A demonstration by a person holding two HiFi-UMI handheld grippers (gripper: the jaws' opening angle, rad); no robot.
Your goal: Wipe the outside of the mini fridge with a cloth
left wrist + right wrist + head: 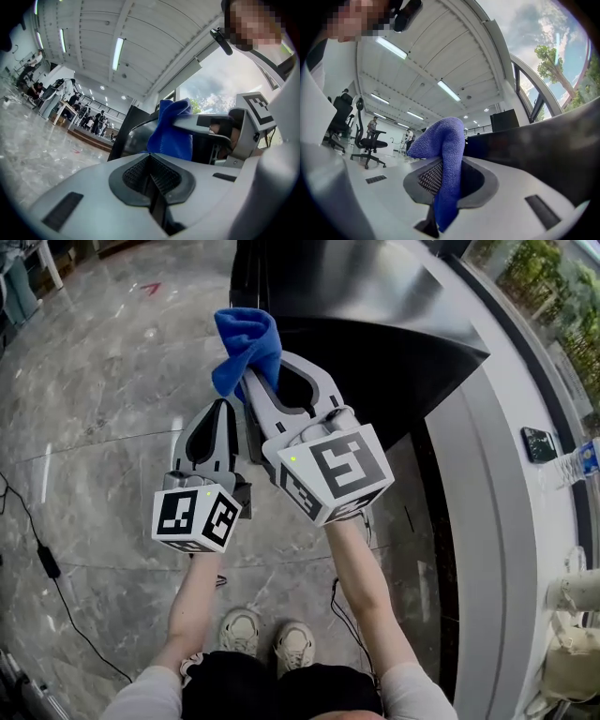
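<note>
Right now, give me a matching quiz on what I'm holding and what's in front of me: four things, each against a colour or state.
Things:
1. left tongs
2. right tongs
3. cloth
4. mini fridge

Descriptions:
A. blue, bunched up
B. black, glossy
C. shut with nothing between
D. shut on the cloth

Pairs: 1-C, 2-D, 3-A, 4-B

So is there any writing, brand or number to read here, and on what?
No readable words or numbers in any view.
Cubes on the left gripper and right gripper: black-and-white square patterns, not text.
Blue label on the bottle: too small to read.
Red floor mark: too small to tell.
Blue cloth: no tag shows.
</note>
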